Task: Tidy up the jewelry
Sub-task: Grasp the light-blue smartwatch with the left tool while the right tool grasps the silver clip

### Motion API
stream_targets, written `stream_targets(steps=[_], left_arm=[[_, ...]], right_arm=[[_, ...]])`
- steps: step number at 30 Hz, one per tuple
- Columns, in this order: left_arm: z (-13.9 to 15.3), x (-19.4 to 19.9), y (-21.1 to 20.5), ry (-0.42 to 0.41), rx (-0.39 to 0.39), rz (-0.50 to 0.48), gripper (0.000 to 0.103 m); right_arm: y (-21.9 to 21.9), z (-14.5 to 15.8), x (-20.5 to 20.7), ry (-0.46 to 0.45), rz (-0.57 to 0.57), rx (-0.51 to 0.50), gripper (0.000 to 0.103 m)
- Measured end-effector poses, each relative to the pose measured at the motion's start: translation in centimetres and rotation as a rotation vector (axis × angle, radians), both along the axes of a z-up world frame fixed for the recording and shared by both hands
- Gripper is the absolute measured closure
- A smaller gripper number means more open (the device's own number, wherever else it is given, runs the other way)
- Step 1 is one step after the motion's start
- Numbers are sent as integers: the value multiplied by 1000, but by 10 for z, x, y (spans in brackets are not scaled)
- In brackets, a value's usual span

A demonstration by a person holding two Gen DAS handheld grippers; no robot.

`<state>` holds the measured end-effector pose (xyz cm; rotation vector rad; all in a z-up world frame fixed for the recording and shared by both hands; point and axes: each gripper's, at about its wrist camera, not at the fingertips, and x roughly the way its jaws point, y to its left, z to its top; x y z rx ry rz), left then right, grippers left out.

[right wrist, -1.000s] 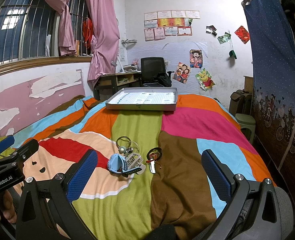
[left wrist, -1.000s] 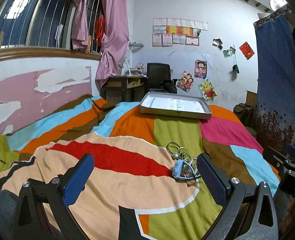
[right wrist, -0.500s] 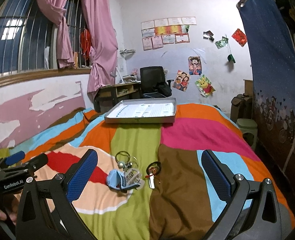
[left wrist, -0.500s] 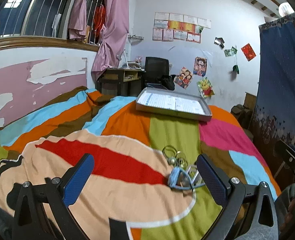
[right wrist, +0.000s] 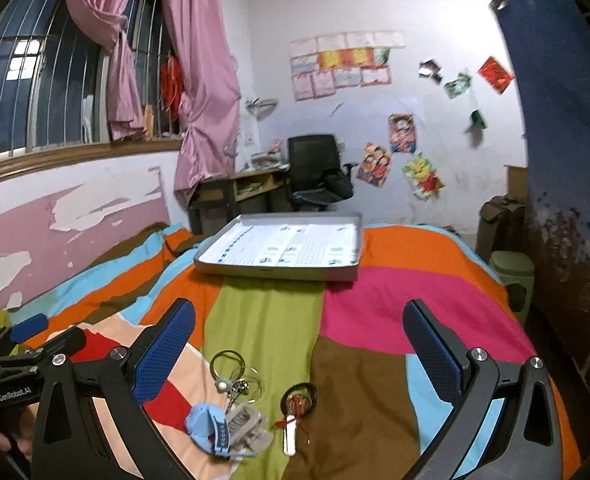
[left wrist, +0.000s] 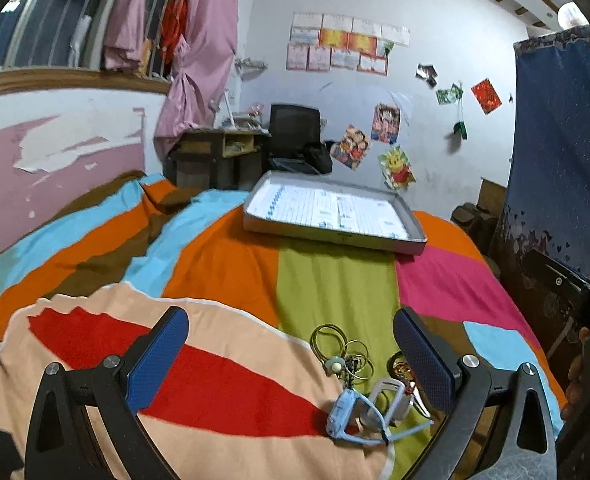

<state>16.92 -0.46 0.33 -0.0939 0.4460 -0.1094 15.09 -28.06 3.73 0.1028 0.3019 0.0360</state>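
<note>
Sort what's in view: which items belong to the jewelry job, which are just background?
Job:
blue watch
bangle rings
black ring with red tassel
grey tray
left hand-held gripper, right hand-held gripper, both open

Background:
office chair
desk
pink curtain
green stool

Two low claw-mounted views along the bedspread, sharing the far tray.
</note>
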Motion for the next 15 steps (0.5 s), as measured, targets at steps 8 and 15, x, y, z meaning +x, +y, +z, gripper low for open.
stream_targets(steps=[8, 15], left_arm=[[-41, 49, -4, 203, 9, -93, 0], [-77, 61, -10, 370, 22, -203, 1]], right_arm=[[-14, -35, 71, 181, 116, 57, 1], [-7, -89, 116, 403, 238, 85, 8]])
